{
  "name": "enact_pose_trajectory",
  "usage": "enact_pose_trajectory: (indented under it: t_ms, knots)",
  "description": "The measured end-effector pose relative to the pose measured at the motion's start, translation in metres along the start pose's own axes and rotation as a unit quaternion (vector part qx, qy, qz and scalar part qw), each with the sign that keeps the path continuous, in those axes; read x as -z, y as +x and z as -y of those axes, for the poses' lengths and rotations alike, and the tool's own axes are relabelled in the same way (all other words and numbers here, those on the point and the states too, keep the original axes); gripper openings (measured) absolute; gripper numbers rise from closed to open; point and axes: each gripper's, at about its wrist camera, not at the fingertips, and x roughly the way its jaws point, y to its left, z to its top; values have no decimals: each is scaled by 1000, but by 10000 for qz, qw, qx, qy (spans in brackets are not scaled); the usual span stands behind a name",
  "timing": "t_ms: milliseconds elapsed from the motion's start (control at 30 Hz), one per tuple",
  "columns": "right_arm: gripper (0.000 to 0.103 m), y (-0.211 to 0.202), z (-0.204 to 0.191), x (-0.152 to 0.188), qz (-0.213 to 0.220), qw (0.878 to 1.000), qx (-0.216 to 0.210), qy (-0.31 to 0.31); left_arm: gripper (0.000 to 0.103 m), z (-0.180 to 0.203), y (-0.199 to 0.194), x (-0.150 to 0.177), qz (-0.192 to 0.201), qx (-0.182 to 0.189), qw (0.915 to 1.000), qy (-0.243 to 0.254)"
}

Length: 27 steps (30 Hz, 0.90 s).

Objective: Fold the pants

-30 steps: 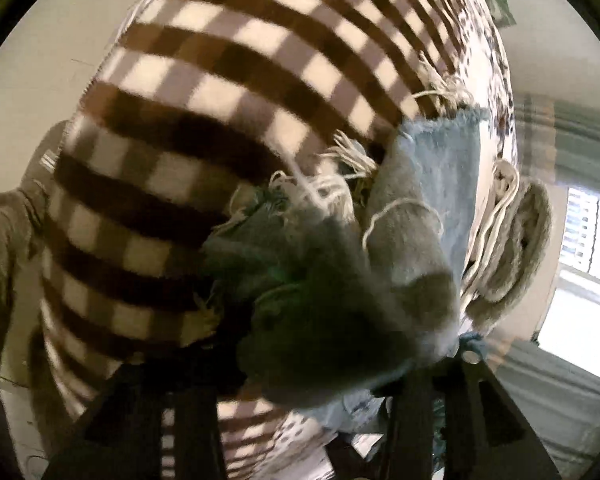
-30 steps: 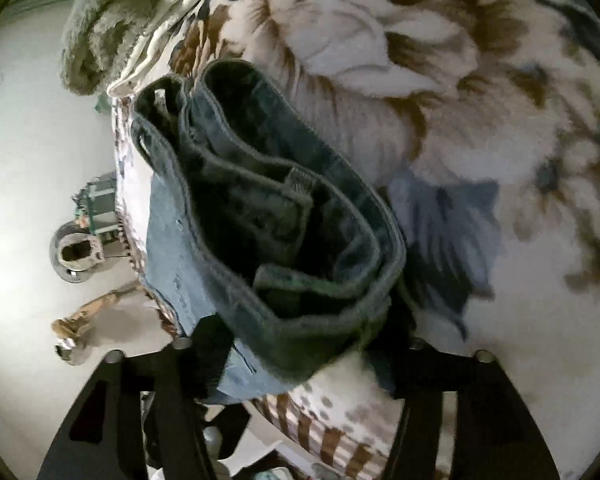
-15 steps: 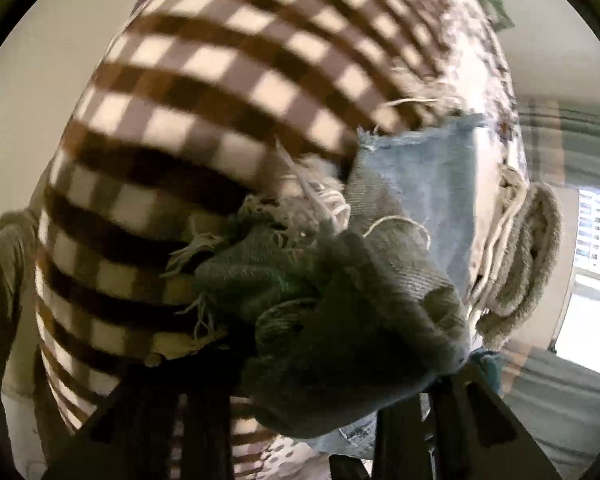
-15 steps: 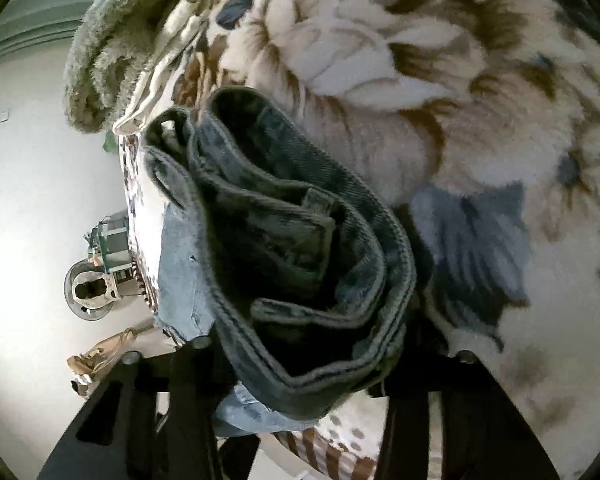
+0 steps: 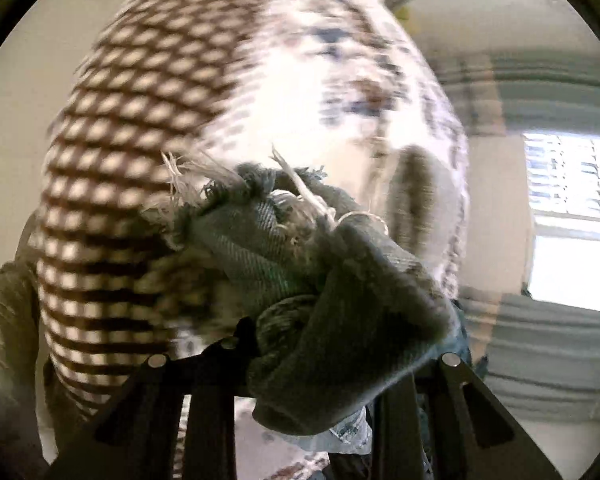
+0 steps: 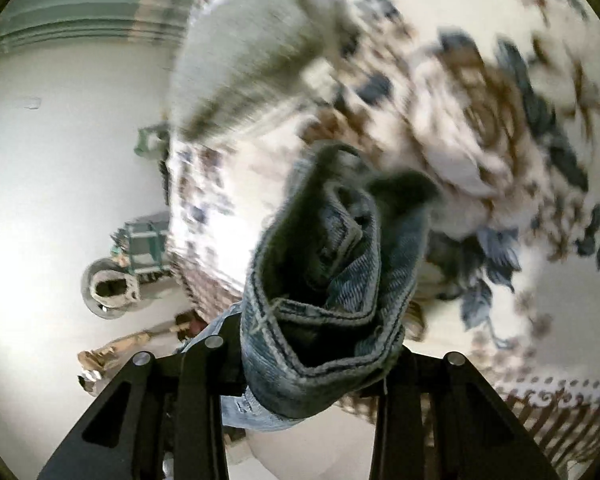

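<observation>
The pants are blue denim jeans. My left gripper (image 5: 311, 364) is shut on their frayed leg hems (image 5: 300, 264), a bunched wad with white threads sticking out. My right gripper (image 6: 315, 364) is shut on the thick waistband end (image 6: 331, 304), whose stitched edge curls between the fingers. Both ends hang lifted above the bed; the cloth between the grippers is hidden under the fingers.
The bed is covered by a blanket with a brown check border (image 5: 132, 128) and a floral middle (image 6: 479, 128). A grey-green fuzzy pillow (image 6: 252, 56) lies at its far end. A window (image 5: 571, 220) is at the right. Floor clutter (image 6: 116, 284) lies beside the bed.
Both grippers have risen and pulled back from the blanket with the jeans in them; the bed looks smaller and farther, and the views are motion-blurred.
</observation>
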Motion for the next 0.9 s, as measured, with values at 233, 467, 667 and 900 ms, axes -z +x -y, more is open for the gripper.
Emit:
enact_pose_trajectory:
  t_ms: [233,467,667,900]
  knots:
    - [37,-65,-98,-52,972,9944,-407,-16,23,139,8,-48,-303,784,9946,615]
    - [37,-82,-187,-152,2275,9712,-706,90,23,298,91,-118,-891,1393,9743,1527]
    - [37,-18,-194,-231,2751,9582,-706,336,23,360,198,-173,-1166,1321,9568,2312]
    - [37,105,-99,-251,2265,9684,-215,1025,23,278,318,-208,-1692,152,9502,2613]
